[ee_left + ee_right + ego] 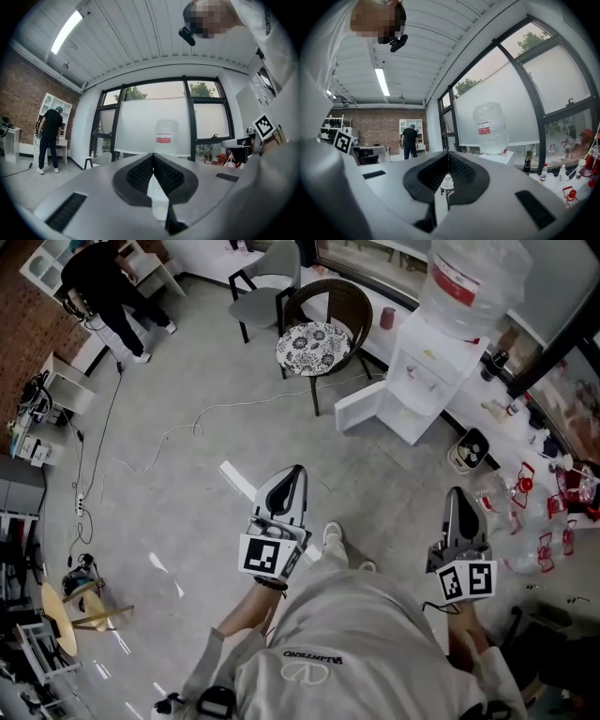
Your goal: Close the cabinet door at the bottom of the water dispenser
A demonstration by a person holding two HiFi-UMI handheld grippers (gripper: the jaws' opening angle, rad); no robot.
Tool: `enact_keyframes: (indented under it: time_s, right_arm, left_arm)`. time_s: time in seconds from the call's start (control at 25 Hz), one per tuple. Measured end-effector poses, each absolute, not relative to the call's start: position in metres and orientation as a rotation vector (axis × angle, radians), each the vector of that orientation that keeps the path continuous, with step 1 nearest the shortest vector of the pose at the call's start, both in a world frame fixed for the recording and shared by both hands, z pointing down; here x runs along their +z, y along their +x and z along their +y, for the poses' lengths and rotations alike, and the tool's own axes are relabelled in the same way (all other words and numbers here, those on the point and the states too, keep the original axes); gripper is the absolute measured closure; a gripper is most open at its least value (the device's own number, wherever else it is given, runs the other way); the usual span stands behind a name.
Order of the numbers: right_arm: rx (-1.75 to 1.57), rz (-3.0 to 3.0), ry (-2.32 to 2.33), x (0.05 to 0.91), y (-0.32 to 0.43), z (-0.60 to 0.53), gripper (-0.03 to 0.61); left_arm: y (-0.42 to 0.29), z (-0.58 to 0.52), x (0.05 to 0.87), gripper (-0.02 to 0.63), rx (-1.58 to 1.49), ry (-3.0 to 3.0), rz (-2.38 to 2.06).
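Head view: the cabinet door [359,409] stands open at one o'clock, under the water dispenser [427,371] and well apart from us; we judge this is the approach step.
Left gripper view: the left gripper [153,157] is clenched and empty.
Right gripper view: the right gripper [448,156] is also clenched and empty.
Next we must come near and push the door.

Seen from the head, the bottle [469,282] on the dispenser [427,381] runs off the top edge, and nothing inside the cabinet behind the open door [361,407] can be made out. The red clutter [553,517] by the window is too small to name.

Looking along the left gripper [153,154], its closed jaws hide nearly all of the dispenser below the bottle, door included. The right gripper [448,153] covers the dispenser's lower part too, and only a scrap of the patterned chair seat [447,182] peeps out beneath its jaws. The bottle's label is too small to read.
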State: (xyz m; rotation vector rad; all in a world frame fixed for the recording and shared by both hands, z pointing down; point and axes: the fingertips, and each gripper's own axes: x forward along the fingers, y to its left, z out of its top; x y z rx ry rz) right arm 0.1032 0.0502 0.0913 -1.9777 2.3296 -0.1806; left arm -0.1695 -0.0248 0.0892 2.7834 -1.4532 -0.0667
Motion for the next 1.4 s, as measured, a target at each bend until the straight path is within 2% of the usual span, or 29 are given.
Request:
enact_keyframes:
  time_s: [0.68, 1.4]
  right_arm:
    - [-0.153, 2.272, -2.089, 0.091, 0.073, -0.028, 0.561]
    - [-0.157, 2.359, -1.993, 0.093, 0.131, -0.064, 0.561]
  left_arm:
    - [-0.169, -0.126, 0.102, 0.606, -0.073, 2.85, -1.241]
    - [-0.093, -0.138, 0.102, 0.606, -0.033, 2.848, -1.238]
